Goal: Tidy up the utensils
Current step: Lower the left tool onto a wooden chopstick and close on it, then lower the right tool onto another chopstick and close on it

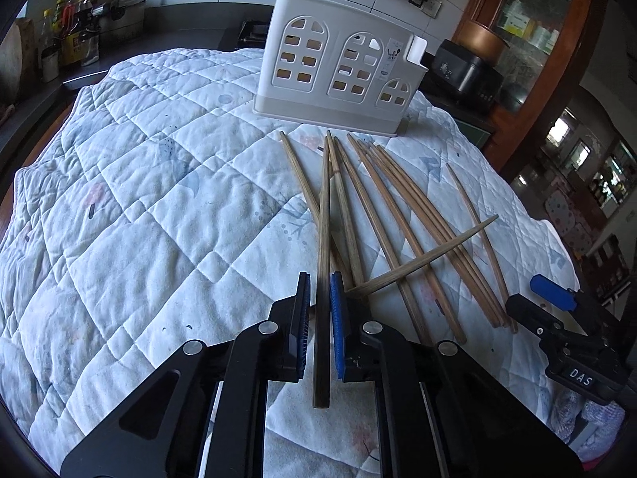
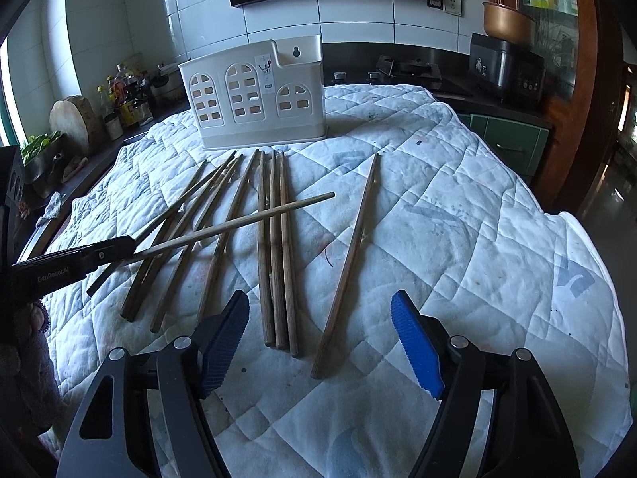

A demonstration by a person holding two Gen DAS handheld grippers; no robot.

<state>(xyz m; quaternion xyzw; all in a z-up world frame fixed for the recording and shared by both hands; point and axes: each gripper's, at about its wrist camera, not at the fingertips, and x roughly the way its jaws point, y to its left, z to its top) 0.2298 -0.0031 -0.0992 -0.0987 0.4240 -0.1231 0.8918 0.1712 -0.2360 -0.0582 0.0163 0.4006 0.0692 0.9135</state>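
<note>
Left wrist view: your left hand-held gripper (image 1: 319, 292) clamps one chopstick (image 1: 323, 263) near its thick end.
Feel: light, stiff, smooth; grip mid-shaft.
Right hand-held gripper (image 2: 318, 342): jaws wide, empty.

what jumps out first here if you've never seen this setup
First the spread of wooden chopsticks fanned out on the quilted cloth, thin ends toward the white utensil holder with arched cut-outs standing behind them. Next, the left gripper is shut on one dark chopstick, while another chopstick lies slanted across the spread. The right gripper hangs open over the near ends.
</note>
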